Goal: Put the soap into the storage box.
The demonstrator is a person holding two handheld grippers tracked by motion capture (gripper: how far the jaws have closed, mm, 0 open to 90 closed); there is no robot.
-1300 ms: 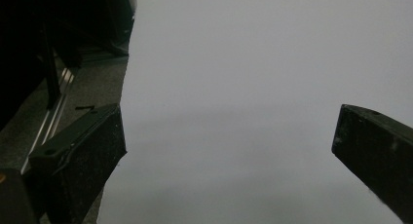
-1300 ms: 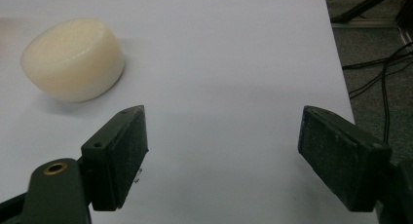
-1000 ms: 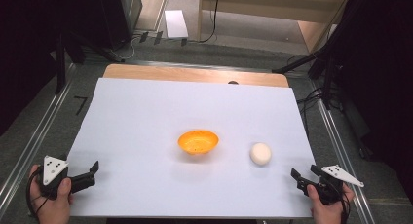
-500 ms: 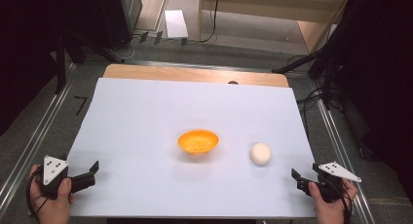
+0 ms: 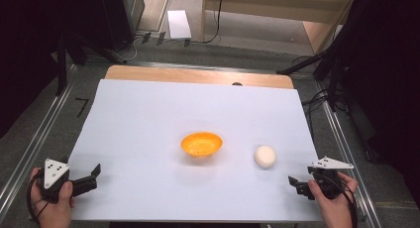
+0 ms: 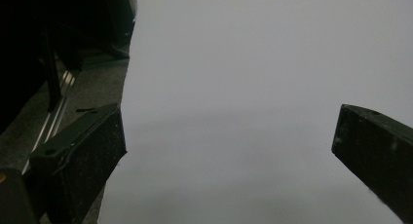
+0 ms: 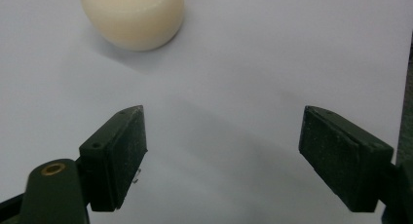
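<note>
An orange bowl (image 5: 201,143) sits at the middle of the white sheet (image 5: 148,119). To its right lies a cream egg-shaped object (image 5: 265,156), seen close at the top left of the right gripper view (image 7: 131,14). My right gripper (image 5: 295,183) (image 7: 221,136) is held at the sheet's near right corner and points at the egg from a short way off. Its jaws have just been closing but stand open, with nothing between them. At the near left corner my left gripper (image 5: 93,174) (image 6: 229,131) rests low over bare sheet, jaws wide apart and empty.
The sheet covers a wooden table top (image 5: 198,75) framed by metal rails (image 5: 29,153). Dark stands and cables (image 5: 322,64) crowd the floor beyond the far and right edges. A white box (image 5: 178,24) lies on the floor far behind.
The right hand has lifted a little and edged toward the egg. Left hand, bowl and egg have stayed where they were.
</note>
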